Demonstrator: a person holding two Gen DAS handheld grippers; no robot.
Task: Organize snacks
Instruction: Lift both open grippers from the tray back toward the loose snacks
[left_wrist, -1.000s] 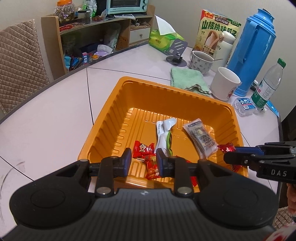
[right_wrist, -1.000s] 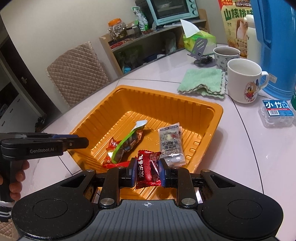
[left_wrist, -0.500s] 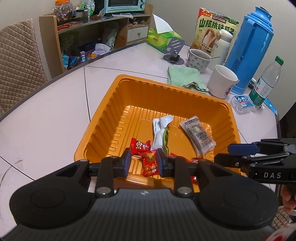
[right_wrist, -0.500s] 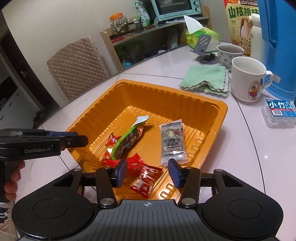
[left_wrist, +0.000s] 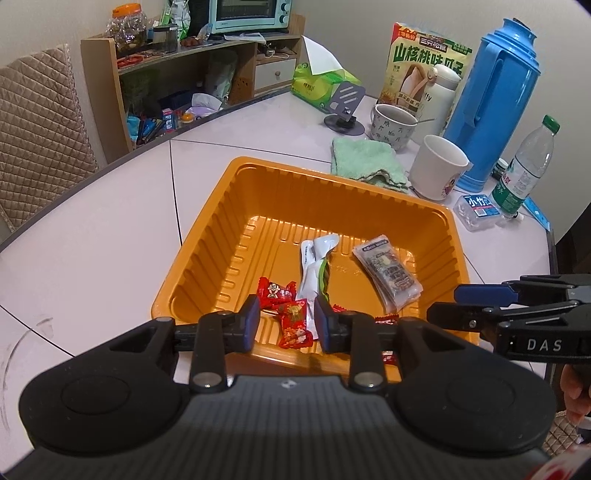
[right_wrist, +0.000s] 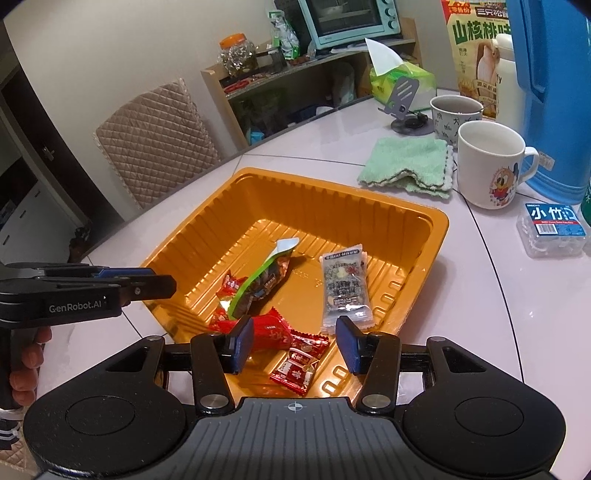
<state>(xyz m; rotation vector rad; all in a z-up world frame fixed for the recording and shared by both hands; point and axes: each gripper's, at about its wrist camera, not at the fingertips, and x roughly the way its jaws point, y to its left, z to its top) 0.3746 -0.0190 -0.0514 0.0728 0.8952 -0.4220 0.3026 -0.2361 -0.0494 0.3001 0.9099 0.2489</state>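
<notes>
the left gripper (left_wrist: 284, 325) body hides the near rim of the orange tray (left_wrist: 207, 236), and the blue thermos (right_wrist: 554, 96) at 2 o'clock is cut off in the right wrist view. the toothpick box (right_wrist: 552, 223) reads "小竹", and the grippers read "genrobot.ai" and "das". the left jaws have just been opening, nothing pinched, a red candy (left_wrist: 293, 325) lying in the tray between them. the right gripper (right_wrist: 293, 347) jaws stand released and apart over a dropped red packet (right_wrist: 297, 363) at 6 o'clock in the tray.
</notes>
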